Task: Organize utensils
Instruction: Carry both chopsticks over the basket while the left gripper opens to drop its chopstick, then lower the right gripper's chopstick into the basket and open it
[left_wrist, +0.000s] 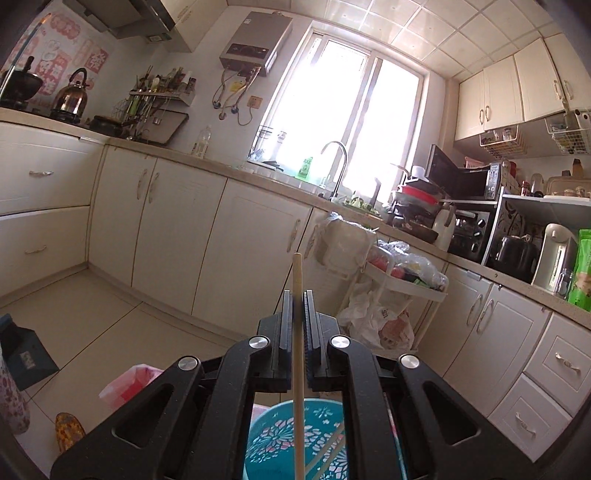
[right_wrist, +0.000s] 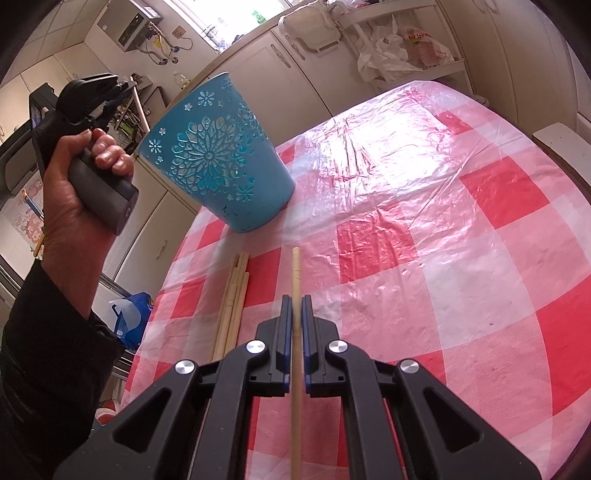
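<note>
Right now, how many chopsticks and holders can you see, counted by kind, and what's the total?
Chopsticks in grippers: 2, one in the left gripper and one in the right gripper.
Chopsticks loose on the table: about 4, bundled, exact count unclear.
Blue holder: 1.
Total: about 7.

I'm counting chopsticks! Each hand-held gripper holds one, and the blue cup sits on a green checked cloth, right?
Nearly. The cloth is red and white checked, not green, as the right wrist view shows. The blue cup sits there, and the left hand-held gripper and the right hand-held gripper each hold one chopstick.
</note>
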